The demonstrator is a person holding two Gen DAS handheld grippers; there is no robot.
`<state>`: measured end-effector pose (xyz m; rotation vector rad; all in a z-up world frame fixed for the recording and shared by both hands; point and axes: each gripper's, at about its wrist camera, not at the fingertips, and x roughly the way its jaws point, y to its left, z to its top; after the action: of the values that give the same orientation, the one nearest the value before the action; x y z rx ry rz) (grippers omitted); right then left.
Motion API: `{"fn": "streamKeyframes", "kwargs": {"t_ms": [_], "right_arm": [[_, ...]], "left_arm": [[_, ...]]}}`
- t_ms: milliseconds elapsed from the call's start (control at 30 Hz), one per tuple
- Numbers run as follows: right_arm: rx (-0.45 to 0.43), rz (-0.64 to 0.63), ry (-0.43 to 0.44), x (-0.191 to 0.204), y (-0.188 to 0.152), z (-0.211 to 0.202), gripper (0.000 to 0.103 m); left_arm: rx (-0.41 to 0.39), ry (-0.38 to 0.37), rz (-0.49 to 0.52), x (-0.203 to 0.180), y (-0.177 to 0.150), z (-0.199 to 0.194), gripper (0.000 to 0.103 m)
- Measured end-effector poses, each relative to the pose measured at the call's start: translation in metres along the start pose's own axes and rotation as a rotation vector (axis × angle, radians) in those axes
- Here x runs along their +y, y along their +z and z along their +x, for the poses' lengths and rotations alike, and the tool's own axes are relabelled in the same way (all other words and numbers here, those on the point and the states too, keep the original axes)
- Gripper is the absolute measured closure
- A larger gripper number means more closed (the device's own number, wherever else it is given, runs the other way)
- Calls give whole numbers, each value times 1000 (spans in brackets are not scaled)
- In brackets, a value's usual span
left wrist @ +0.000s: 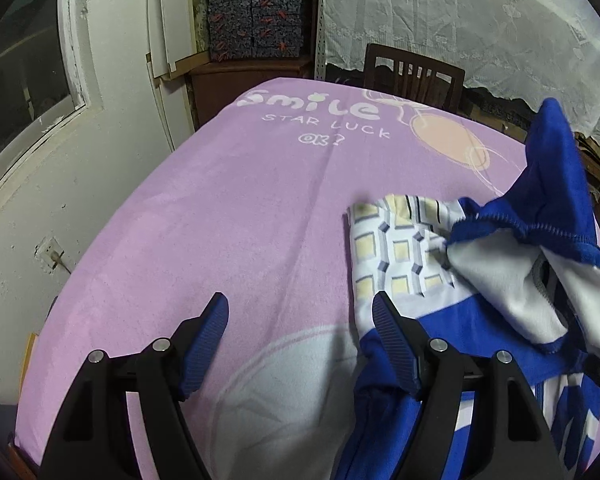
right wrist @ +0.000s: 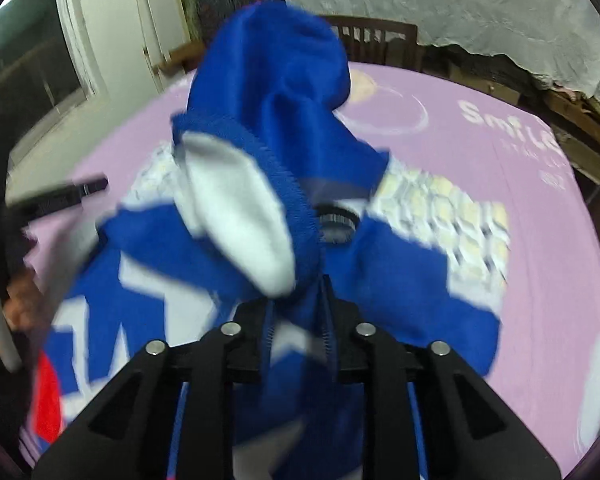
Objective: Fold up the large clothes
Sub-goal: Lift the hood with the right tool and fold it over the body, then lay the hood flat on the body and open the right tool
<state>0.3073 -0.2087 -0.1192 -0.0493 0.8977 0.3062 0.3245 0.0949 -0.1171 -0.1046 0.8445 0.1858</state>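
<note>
A blue and white garment (left wrist: 512, 248) with a yellow-square patterned panel (left wrist: 396, 248) lies on the right part of the pink-covered table (left wrist: 228, 208). My left gripper (left wrist: 300, 320) is open and empty, its right finger (left wrist: 392, 340) resting at the garment's left edge. My right gripper (right wrist: 296, 308) is shut on a bunched fold of the blue garment (right wrist: 276, 128), holding it raised above the table, white lining (right wrist: 236, 208) showing. The fingertips are hidden in the cloth.
The pink cover (right wrist: 520, 184) bears "Smile Star Luck" lettering (left wrist: 320, 112). A dark wooden chair (left wrist: 412, 76) stands at the table's far edge. A white wall with a window (left wrist: 24, 60) is at the left. A lace curtain (left wrist: 480, 20) hangs behind.
</note>
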Motion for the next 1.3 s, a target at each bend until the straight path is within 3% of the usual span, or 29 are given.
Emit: {"fn": "streamKeyframes", "kwargs": {"t_ms": [167, 233, 367, 567, 600, 667, 733, 900, 1033, 1167, 1300], "right_arm": [[-161, -63, -24, 19, 6, -51, 42], [-223, -102, -29, 35, 23, -65, 37], [-240, -96, -25, 54, 69, -53, 37], [-111, -93, -96, 68, 99, 14, 37], [-84, -90, -98, 68, 98, 24, 39], [-29, -98, -80, 72, 95, 41, 96], [-28, -79, -44, 70, 96, 38, 96], [-196, -28, 31, 66, 105, -24, 97], [-262, 82, 131, 46, 82, -67, 97], [-222, 228, 182, 23, 21, -68, 96], [-92, 303, 176, 9, -29, -32, 96]], "left_arm": [[1, 8, 25, -5, -3, 0, 28], [1, 11, 25, -5, -3, 0, 28], [4, 8, 9, -1, -3, 1, 28], [6, -10, 13, 0, 1, 0, 28], [7, -12, 17, -1, 1, 0, 28], [13, -13, 27, -3, 0, 2, 28], [32, -2, 45, -7, -2, 9, 28], [68, 43, 88, -15, -9, 27, 27], [65, 46, 85, -14, -9, 27, 27], [61, 49, 84, -14, -10, 27, 27], [42, 65, 94, -16, -11, 21, 27]]}}
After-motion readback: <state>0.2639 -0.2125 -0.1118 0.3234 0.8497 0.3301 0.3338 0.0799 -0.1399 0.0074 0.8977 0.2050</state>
